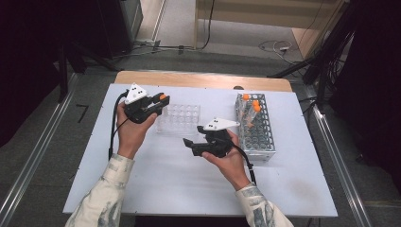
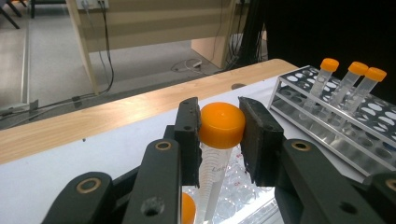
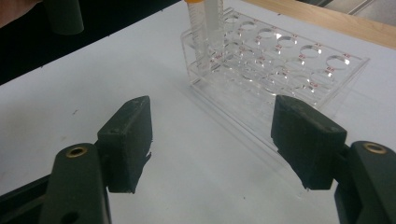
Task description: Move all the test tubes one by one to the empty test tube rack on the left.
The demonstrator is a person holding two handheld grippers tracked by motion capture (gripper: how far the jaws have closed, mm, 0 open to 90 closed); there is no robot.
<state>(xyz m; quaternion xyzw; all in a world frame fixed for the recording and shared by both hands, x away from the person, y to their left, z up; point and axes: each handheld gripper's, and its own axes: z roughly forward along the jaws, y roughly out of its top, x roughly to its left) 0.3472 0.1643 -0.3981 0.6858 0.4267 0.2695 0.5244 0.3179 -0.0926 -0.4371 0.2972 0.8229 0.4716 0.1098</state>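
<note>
Looking down from the high view: left gripper (image 1: 160,102) holding an orange-capped tube (image 1: 163,97) at its tips, just over the near-left corner of the clear well rack (image 1: 179,118); tube body hidden behind the jaws. Right gripper (image 1: 190,144) hovering with jaws spread and nothing between them, near edge of the clear rack lying just beyond its tips. Metal tube rack (image 1: 257,135) sitting well to the far side of the right gripper, carrying three orange-capped tubes (image 1: 252,106) at its far end, most holes standing bare. White table (image 1: 165,179) partly covered by both sleeves (image 1: 106,203).

Looking along the left gripper view: jaws clamping closed on the tube's orange cap (image 2: 221,125), pads pressing both sides. Tube body dropping between the fingers (image 2: 189,135), cut off at the bottom edge; faint printing on it, too blurred for reading. Second orange cap (image 2: 187,210) peeking below, mostly hidden by the left finger. Metal rack (image 2: 327,121) lying beyond the right finger, three tubes leaning in it.

Looking along the right gripper view: fingers (image 3: 130,140) standing wide apart, gripping nothing. Clear rack (image 3: 275,74) lying just ahead between them, one capped tube (image 3: 201,23) standing in its far-left corner, top cut off. Tiny red marks beside the holes, unreadable.
</note>
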